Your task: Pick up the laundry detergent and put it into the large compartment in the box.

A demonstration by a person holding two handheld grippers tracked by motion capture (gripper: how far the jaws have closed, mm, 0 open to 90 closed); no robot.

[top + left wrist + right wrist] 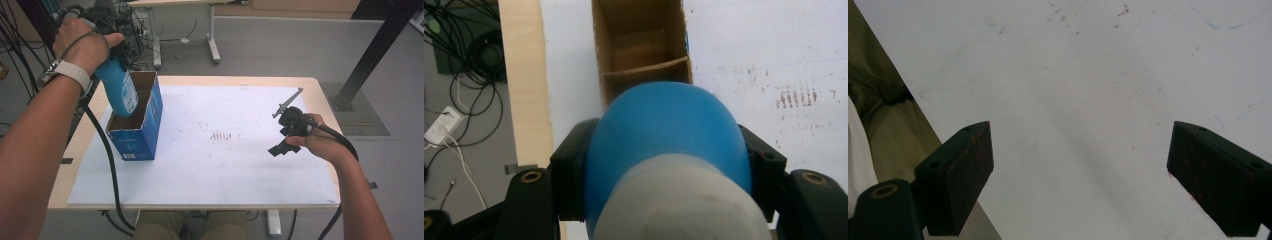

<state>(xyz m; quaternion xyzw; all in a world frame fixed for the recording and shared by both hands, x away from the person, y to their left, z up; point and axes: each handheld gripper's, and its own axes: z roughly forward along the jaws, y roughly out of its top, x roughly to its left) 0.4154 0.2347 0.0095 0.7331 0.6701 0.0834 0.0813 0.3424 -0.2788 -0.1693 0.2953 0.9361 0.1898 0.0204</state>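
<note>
**Q:** Two grippers are shown; what does each one hold?

**A:** Left gripper point(664, 165): both jaws clamped on the sides of a blue bottle point(119, 90), seen in the high view hanging base-down, its lower end inside the open top of the blue cardboard box point(135, 137). Right gripper point(1080, 175): jaws spread wide apart with nothing between them (white board surface beneath).

**Q:** Where does the box stand?

**A:** On the left part of the white board point(225, 165), which lies on the wooden table point(320, 90). In the left gripper view the box interior shows a cardboard divider point(646, 67) splitting it into compartments; the bottle's rounded body hangs over the nearer one.

**Q:** And the right hand?

**A:** It rests near the board's right edge in the high view, well apart from the box, with a black cable point(345, 142) trailing from the gripper over the wrist.
</note>
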